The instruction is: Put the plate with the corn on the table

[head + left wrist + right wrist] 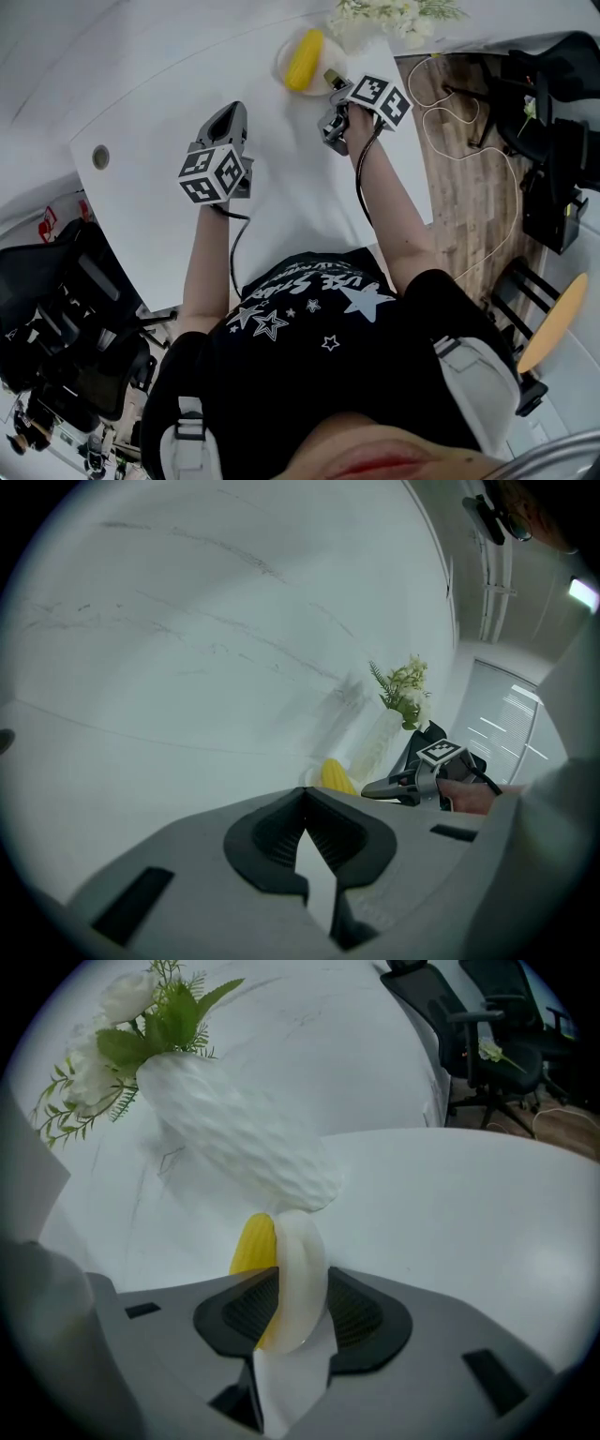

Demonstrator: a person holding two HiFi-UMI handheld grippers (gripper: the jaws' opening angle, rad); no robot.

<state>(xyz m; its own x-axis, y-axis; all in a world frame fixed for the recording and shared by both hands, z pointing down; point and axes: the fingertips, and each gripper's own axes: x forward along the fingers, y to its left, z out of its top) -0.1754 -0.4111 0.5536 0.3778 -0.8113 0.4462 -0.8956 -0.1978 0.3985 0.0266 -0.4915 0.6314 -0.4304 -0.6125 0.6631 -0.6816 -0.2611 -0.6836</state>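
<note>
Nearest, above the bare white table (169,216): left gripper (307,810) idle, jaws closed tip to tip, nothing between them, well apart from the task's thing. Further out, toward the far right part of the tabletop: right gripper (300,1314) at the near rim of the plate (302,1260), jaws spread wide, rim standing in the gap between the pads. Pads seemingly not pressing, but very little clearance visible on either side, so light contact not excluded. In the head view, plate lying flat on the table, just in front of the vase (239,1143), with the corn (253,1246) resting on it. Judged status: placement essentially done, with plate down on the surface and no firm grip on it. Left to do, by judgement: backing the right gripper off the rim without dragging or tipping the plate. Appearance of the thing: small, pale off-white plate, smooth, rounded thick rim, seen edge-on from the right gripper view. On it a single bright yellow corn cob filling much of its width. Farthest: vase, white with a bumpy texture, holding white flowers (122,1002) and green leaves, just behind the plate. Touching or not: cannot tell.
</note>
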